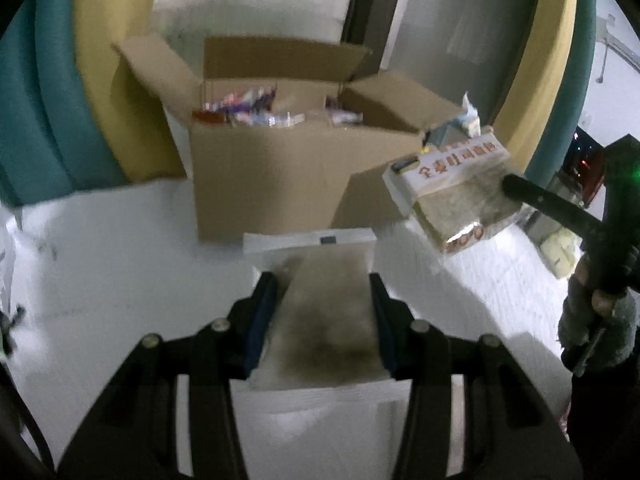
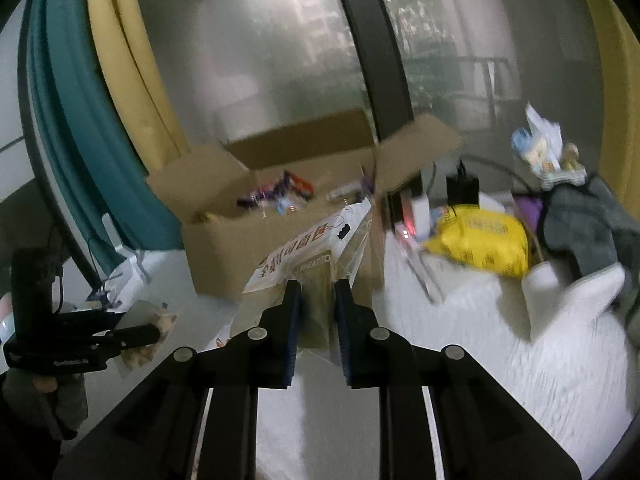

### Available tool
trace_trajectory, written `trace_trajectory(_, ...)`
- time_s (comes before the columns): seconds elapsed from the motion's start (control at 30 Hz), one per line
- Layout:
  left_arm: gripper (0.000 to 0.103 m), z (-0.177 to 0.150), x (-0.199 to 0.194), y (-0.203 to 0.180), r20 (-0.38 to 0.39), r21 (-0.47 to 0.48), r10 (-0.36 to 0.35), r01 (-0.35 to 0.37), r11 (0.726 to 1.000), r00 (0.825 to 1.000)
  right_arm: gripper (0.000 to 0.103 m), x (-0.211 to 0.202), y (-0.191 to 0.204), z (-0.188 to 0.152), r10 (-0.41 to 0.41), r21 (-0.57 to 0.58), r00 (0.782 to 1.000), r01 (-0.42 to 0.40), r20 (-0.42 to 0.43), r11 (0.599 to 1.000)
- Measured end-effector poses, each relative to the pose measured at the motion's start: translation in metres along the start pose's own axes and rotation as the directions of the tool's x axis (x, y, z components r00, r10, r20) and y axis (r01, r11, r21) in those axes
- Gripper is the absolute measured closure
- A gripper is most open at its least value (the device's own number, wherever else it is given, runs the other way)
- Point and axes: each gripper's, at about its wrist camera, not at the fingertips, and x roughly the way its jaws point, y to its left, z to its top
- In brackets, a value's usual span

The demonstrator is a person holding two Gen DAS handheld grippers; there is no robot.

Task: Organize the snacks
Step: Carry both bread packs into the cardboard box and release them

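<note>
An open cardboard box (image 1: 280, 172) with several snack packs inside stands on the white table (image 1: 100, 280); it also shows in the right wrist view (image 2: 248, 248). My left gripper (image 1: 324, 284) is shut on a clear bread pack (image 1: 324, 320), held just in front of the box. My right gripper (image 2: 316, 292) is shut on a second bread pack (image 2: 312, 256) with red lettering, held in the air near the box's right side. That pack (image 1: 452, 196) and the right gripper's finger (image 1: 552, 204) show at the right of the left wrist view.
A yellow bag (image 2: 484, 244), a grey cloth (image 2: 588, 228), a white tissue pack (image 2: 540, 148) and small items lie on the table right of the box. Teal and yellow curtains (image 1: 60, 100) and a window are behind.
</note>
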Motion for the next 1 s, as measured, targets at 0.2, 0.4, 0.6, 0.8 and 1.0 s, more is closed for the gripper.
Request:
trace_trajectory(0.2, 0.056, 0.035, -0.001, 0.002, 0.069, 0.040, 0.003, -0.006, 0.999, 0.998, 0.085, 0.013, 0.010, 0.037, 0.007, -0.026, 0.999, -0.005, 0.054, 1.000)
trace_trajectory(0.4, 0.056, 0.068, -0.002, 0.005, 0.138, 0.083, 0.024, -0.036, 0.996, 0.990, 0.085, 0.031, 0.014, 0.074, 0.007, -0.051, 0.994, -0.002, 0.108, 0.999)
trace_trajectory(0.6, 0.056, 0.103, 0.010, 0.014, 0.192, 0.085, 0.034, -0.051, 0.995, 0.981, 0.085, 0.056, 0.013, 0.098, 0.006, -0.046, 0.991, 0.000, 0.131, 0.999)
trace_trajectory(0.8, 0.056, 0.131, 0.037, 0.026, 0.205, 0.062, 0.047, -0.061, 0.996, 0.978, 0.085, 0.083, 0.006, 0.110, -0.006, -0.031, 0.991, 0.010, 0.132, 0.999)
trace_trajectory(1.0, 0.056, 0.153, 0.068, 0.031, 0.199, 0.046, 0.067, -0.077, 0.996, 0.978, 0.085, 0.114, -0.004, 0.113, -0.007, -0.012, 0.996, 0.008, 0.091, 1.000)
